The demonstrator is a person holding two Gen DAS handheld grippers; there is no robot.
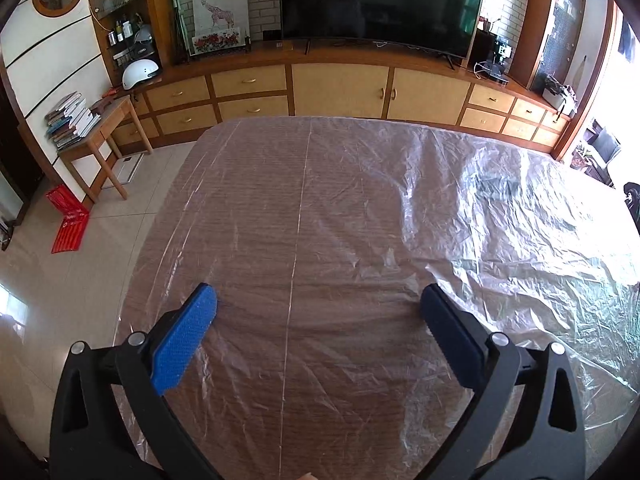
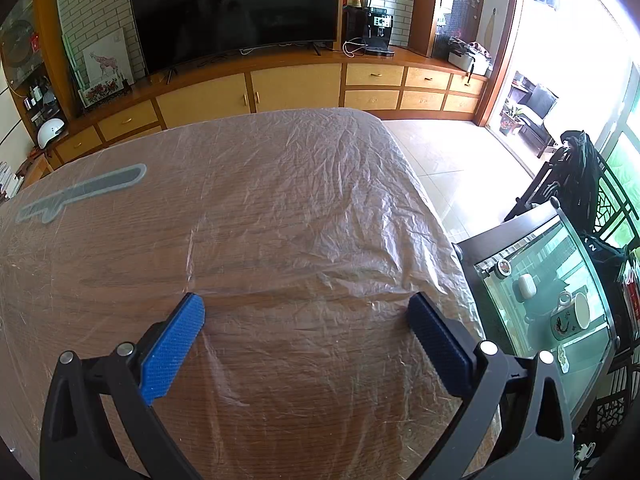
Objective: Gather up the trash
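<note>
Wood table [image 1: 248,216] under thin plastic sheet [image 2: 320,184], both grippers spread wide and empty: left gripper [image 1: 318,308], right gripper [image 2: 306,312]. No loose trash visible on the table; sheet itself is probably the target. Pinch a raised wrinkle toward the TV [image 1: 380,0] side, not flat film

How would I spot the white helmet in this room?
Start at the big black television on the long wooden cabinet. Follow the counter left to its end, below the shelf of small bottles. The white helmet sits there, the only smooth rounded dome, just above the stacked books.
</note>
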